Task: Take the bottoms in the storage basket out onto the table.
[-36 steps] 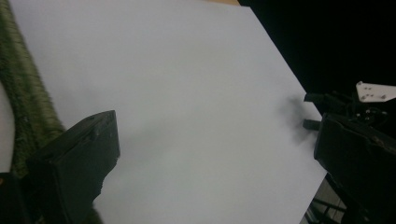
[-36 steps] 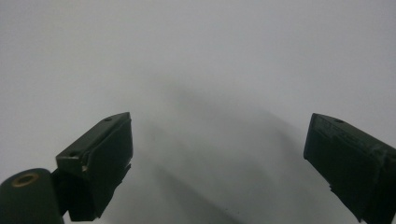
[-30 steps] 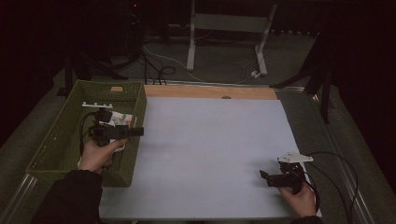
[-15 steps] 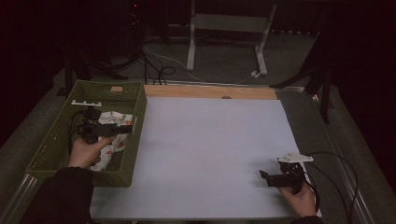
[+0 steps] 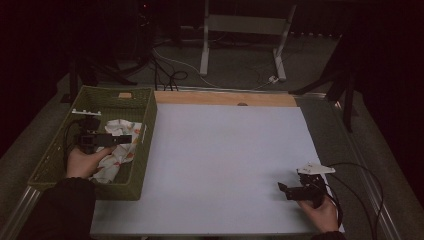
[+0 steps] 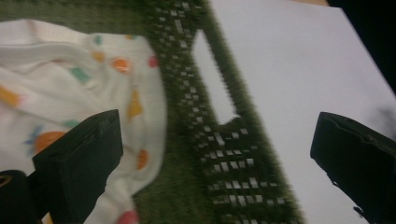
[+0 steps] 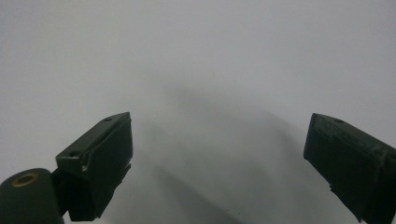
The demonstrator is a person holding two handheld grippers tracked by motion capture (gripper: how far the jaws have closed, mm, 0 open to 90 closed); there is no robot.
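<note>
The high view looks down the whole table (image 5: pixel 225 150); the left gripper view shares its green basket (image 6: pixel 210 140), close up.

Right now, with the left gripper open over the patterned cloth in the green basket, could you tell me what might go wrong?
The left gripper has its jaws wide apart, spanning the patterned cloth and the green basket wall, so closing might pinch the wall instead. The cloth lies crumpled; a grab may catch only one fold and drag. The right gripper rests far off on the white mat, too distant to help steady the basket.

I see a dim, dark room; only the white tabletop (image 5: pixel 225 165) looks bright. The left gripper view is blurry.
</note>
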